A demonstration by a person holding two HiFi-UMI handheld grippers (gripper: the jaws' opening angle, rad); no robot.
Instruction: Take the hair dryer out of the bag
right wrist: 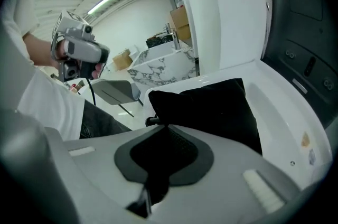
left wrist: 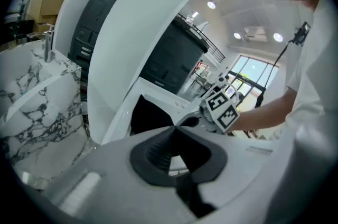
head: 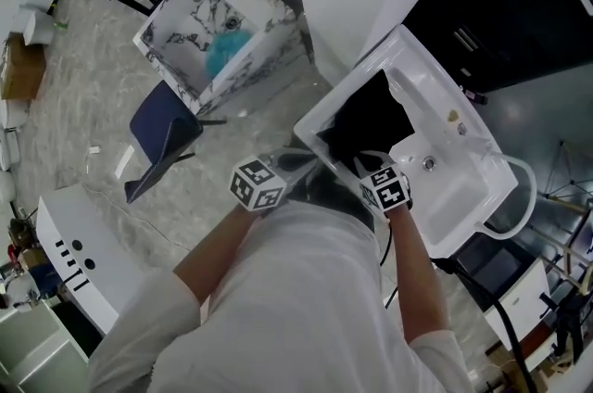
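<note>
So the black fabric bag (head: 371, 115) is lying in the white sink basin (head: 460, 181), and no view shows the hair dryer. My guess is it's tucked inside, so this is the very start: getting a hold on the bag so it can be opened.

The right gripper (right wrist: 166, 127) is clamped tight at the bag's near corner. The space between its pads is filled with black, so I read that as a pinch of fabric. The left gripper (left wrist: 173, 128) is clenched too, tips together just beside the bag's edge, but I can't tell if it has nipped any cloth.

Next move probably needs the mouth of the bag found and spread, with one gripper anchoring the fabric while the other lets go and reaches in for the dryer.
</note>
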